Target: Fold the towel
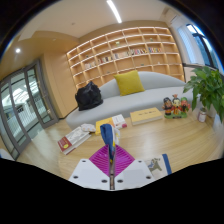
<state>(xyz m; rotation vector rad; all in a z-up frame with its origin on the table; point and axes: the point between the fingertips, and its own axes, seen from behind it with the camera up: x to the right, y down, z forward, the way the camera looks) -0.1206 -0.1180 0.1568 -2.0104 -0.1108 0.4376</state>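
Observation:
My gripper (pixel 110 162) is closed, its two magenta pads (pixel 96 158) pressed together with no gap between them. A narrow strip of blue cloth, the towel (pixel 107 138), sticks up from between the fingertips, pinched in the jaws. The rest of the towel is hidden below the fingers. The gripper is held up above a wooden table (pixel 160 138) and faces into the room.
Books (pixel 73 138) lie on the table at the left, with a yellow book (pixel 146 115) and small toys (pixel 176 105) farther back. Beyond are a pale sofa (pixel 160 92) with a yellow cushion (pixel 128 82) and black bag (pixel 88 96), bookshelves (pixel 125 50), and a plant (pixel 208 88) at the right.

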